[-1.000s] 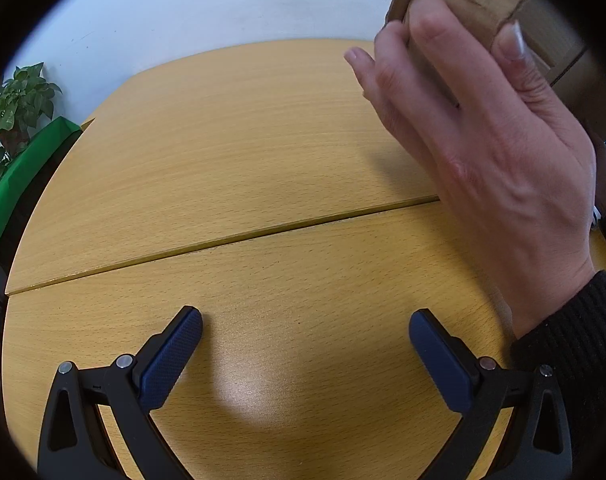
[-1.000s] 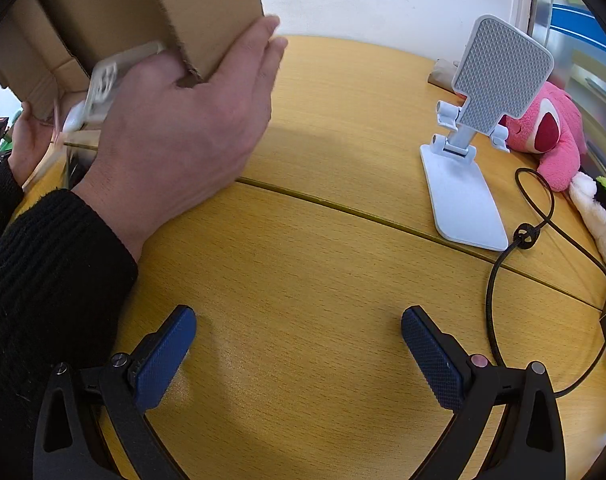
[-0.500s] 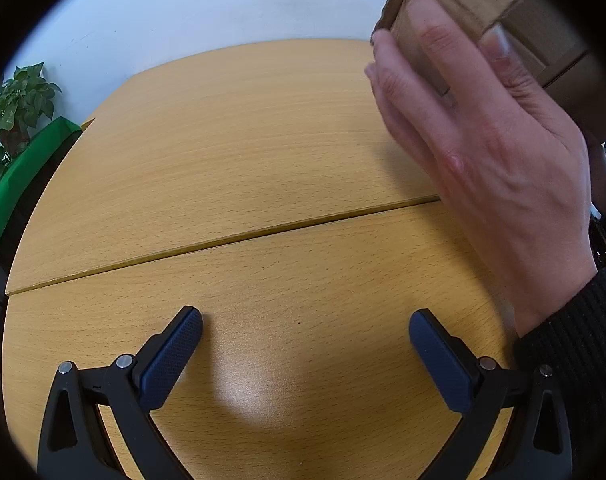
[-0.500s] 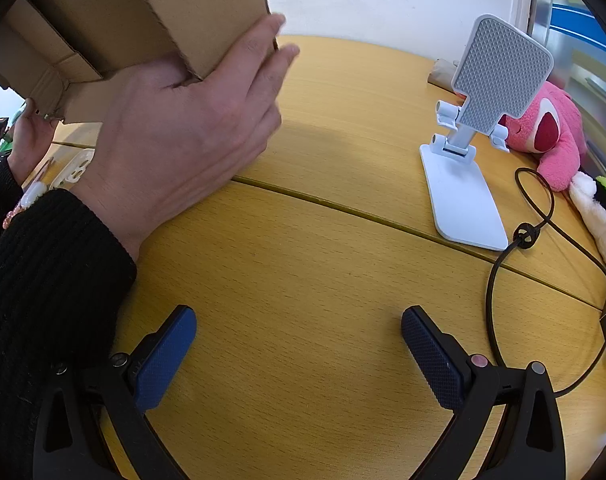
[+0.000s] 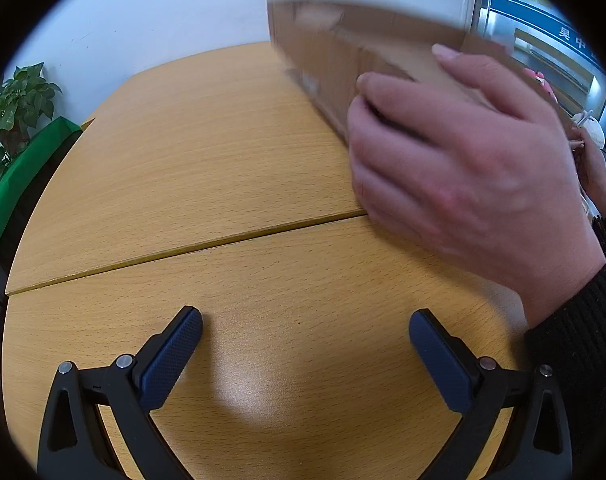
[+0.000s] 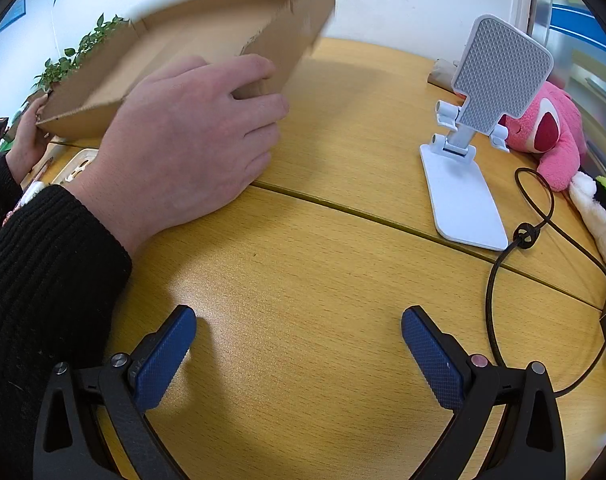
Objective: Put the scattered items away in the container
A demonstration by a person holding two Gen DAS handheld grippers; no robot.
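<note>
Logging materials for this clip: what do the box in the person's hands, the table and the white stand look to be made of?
Box: corrugated cardboard, matte brown, with a raw fluted edge showing, though motion-blurred. Table: wood-grain finish, probably laminate, with a soft sheen. White stand: likely smooth plastic, its backrest textured grey, possibly rubbery.

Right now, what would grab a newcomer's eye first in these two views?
A bare hand in a black knit sleeve grips a motion-blurred brown cardboard box, tilted above the wooden table. In the right view, a white phone stand stands upright beside a pink plush toy. Both hand-held grippers, left and right, are open and empty.
</note>
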